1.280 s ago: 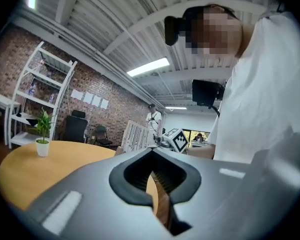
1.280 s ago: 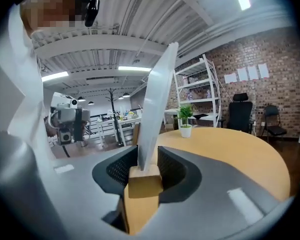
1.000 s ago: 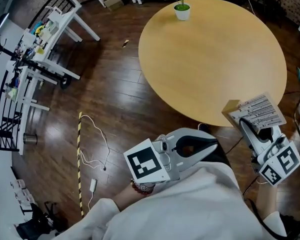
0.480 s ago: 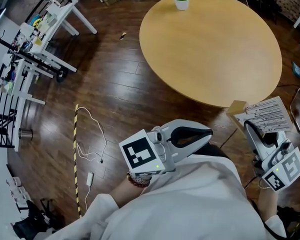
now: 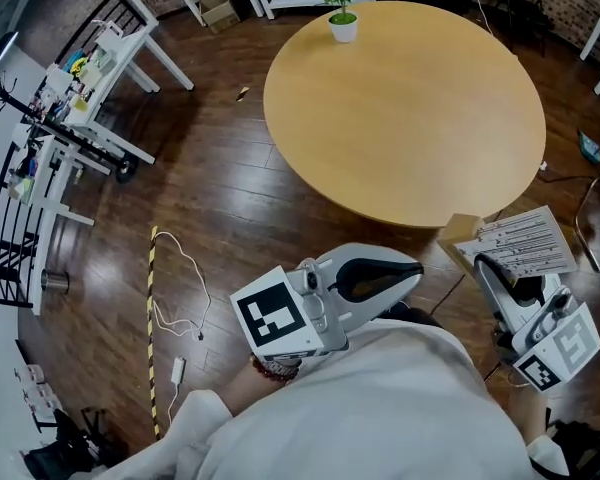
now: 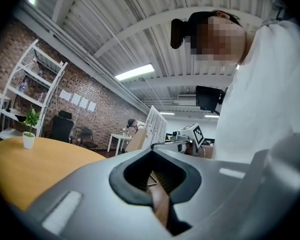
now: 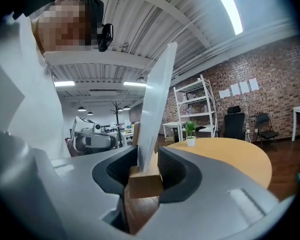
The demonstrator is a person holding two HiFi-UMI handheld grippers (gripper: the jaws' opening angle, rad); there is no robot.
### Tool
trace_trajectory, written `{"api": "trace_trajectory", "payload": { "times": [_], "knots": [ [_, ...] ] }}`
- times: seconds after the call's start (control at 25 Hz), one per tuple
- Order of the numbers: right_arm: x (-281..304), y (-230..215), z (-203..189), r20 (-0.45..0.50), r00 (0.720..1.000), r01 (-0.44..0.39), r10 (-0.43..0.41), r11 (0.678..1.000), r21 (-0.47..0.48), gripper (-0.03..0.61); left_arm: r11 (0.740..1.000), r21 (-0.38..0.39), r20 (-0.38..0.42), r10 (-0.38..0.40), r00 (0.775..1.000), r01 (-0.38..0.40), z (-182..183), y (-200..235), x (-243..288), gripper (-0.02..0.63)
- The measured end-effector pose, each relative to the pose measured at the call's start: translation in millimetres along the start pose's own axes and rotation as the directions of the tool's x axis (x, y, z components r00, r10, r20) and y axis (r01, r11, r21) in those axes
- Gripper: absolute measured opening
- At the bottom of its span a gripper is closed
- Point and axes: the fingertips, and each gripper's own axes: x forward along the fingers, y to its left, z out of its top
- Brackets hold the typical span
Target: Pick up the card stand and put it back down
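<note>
While the right gripper (image 5: 480, 264) is up in the air, its fingers (image 7: 174, 172) are clamped on the wooden base block of the card stand (image 7: 145, 182), w/ the clear card sheet sticking up out of the block. In the head view the stand is off the round counter (image 5: 400, 108), just beside its near edge and over the wood floor (image 5: 220, 198). Left gripper (image 5: 412, 268) is close to the person's body, fingers pressed together w/ nothing btwn them. Small potted plant (image 5: 342, 18) sits on the counter's far side.
</note>
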Motion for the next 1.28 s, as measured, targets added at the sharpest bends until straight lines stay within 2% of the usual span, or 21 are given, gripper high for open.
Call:
{"api": "trace_trajectory", "payload": {
  "times": [0.56, 0.8, 0.92, 1.0, 1.12, 1.28],
  "knots": [
    [-46.7, -13.0, -14.0, -0.042, 0.998, -0.057, 0.056, 0.998, -0.015, 0.133, 0.998, -0.021, -0.031, 0.058, 0.998, -0.058, 1.9, -14.4, 60.4, -0.015],
    [-35.5, -0.6, -41.6, -0.073, 0.995, -0.067, 0.067, 0.998, 0.006, 0.133, 0.999, 0.004, -0.034, 0.037, 0.999, -0.037, -10.8, -23.8, 45.1, -0.018],
    [-28.6, 6.1, -49.4, -0.078, 0.994, -0.078, 0.08, 0.997, 0.02, 0.133, 1.0, -0.016, -0.004, 0.023, 1.0, -0.023, -1.8, -26.9, 37.2, -0.017],
    [-26.4, 8.1, -48.0, -0.081, 0.993, -0.082, 0.083, 0.996, 0.017, 0.133, 1.0, -0.011, -0.013, 0.019, 1.0, -0.02, -0.3, -26.7, 36.7, -0.017],
    [-21.9, 9.4, -45.9, -0.091, 0.994, -0.066, 0.066, 0.998, -0.001, 0.133, 1.0, -0.019, -0.027, 0.008, 1.0, -0.009, -3.0, -24.4, 35.1, -0.017],
    [-11.8, 17.5, -49.7, -0.124, 0.992, -0.043, 0.04, 0.999, -0.023, 0.133, 0.998, -0.057, -0.007, -0.019, 1.0, 0.019, -3.6, -20.3, 24.8, -0.017]
  ]
}}
